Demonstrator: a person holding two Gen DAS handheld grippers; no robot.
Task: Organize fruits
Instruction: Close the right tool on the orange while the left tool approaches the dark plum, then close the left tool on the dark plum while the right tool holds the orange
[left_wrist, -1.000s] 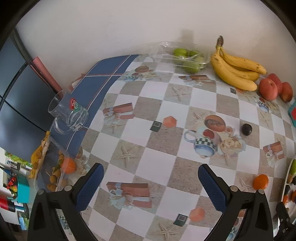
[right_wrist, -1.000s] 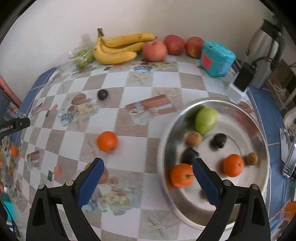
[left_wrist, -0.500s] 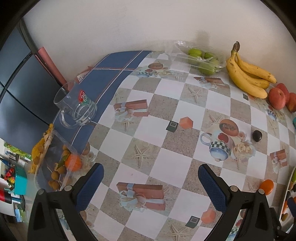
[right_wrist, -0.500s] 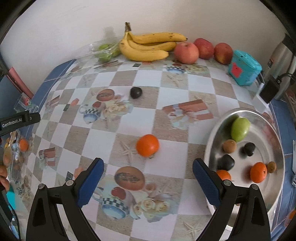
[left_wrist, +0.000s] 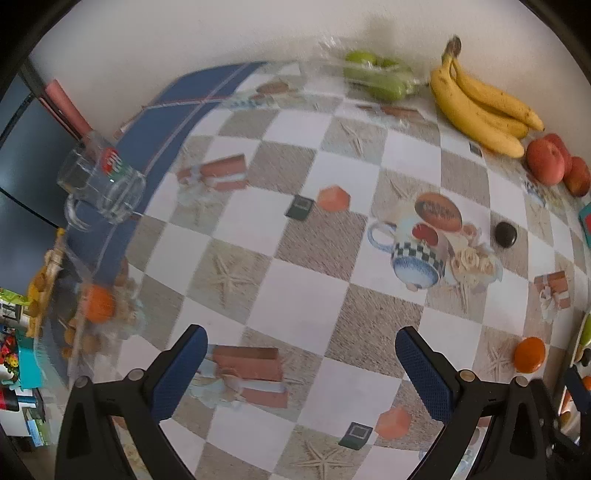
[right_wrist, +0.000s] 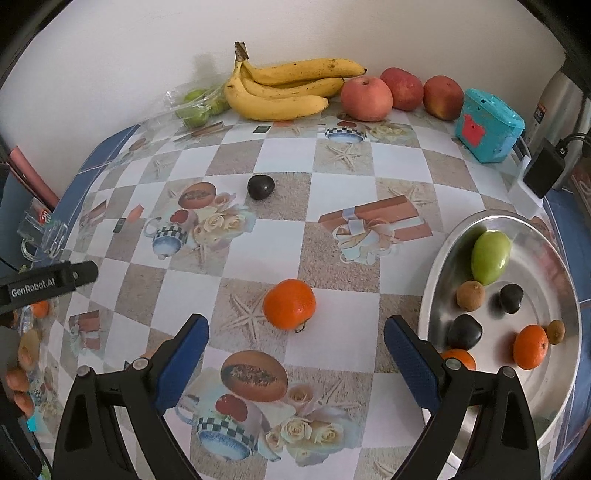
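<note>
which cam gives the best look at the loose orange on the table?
Right wrist: the loose orange sits large and sharp, just ahead of the open fingers. Left wrist shows it only small, near the right edge.

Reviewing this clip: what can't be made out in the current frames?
- Clear bag at the table's left edge, left wrist view: motion blur; only one orange shape is recognizable.
- Metal tray, right wrist view: the right tongs cover its near part and half-hide one orange.
- Same tray, left wrist view: cut off by the right frame edge.
- Green fruit in clear packaging: blurred, count unclear.
</note>
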